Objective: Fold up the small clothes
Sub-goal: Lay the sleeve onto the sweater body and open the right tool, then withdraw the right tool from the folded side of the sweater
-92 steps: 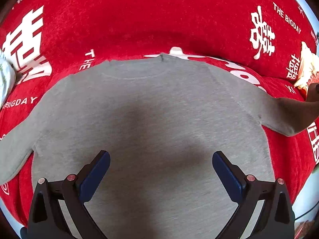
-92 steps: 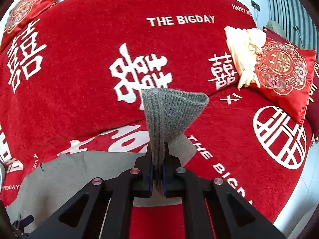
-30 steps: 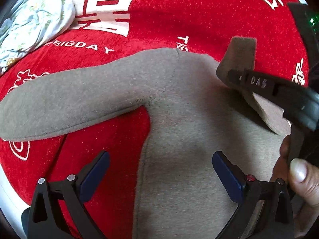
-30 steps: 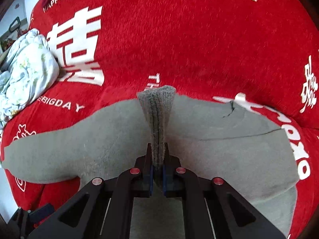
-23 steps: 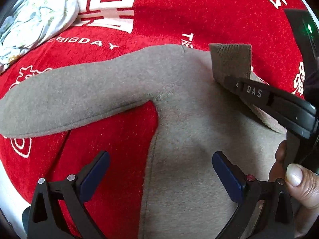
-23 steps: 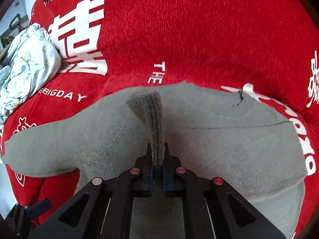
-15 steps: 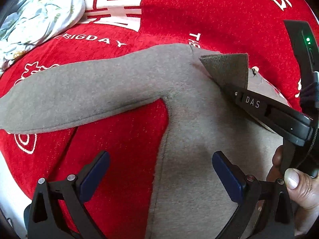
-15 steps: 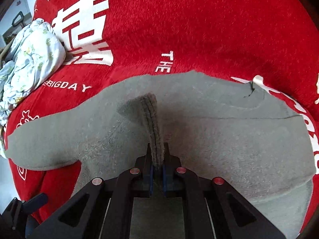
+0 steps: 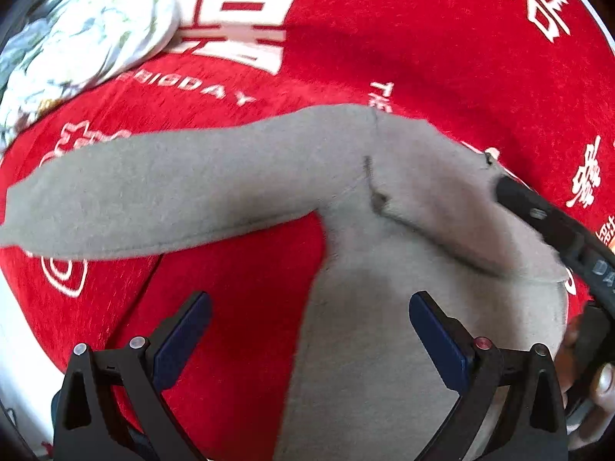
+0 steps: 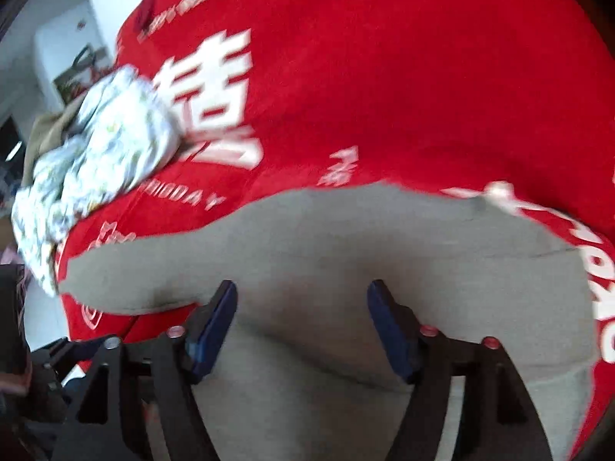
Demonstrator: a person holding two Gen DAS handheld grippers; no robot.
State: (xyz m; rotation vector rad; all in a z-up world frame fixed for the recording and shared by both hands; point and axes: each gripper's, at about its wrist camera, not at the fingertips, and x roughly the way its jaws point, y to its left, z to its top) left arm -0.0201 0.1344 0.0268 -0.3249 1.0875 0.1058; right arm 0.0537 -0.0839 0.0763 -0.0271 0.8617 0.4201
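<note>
Sweater flat on red bed cover, one sleeve already folded across body, other sleeve stretching left, long axis left-right. Left gripper nearer it, jaws wide apart, empty. Right gripper jaws opening, nothing between, over body.

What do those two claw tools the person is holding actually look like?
Each is a black plastic frame of open triangular struts ending in two fingers. The left gripper and right gripper both have flat dark blue pads and small round silver and red studs. One arm bears white lettering.
</note>
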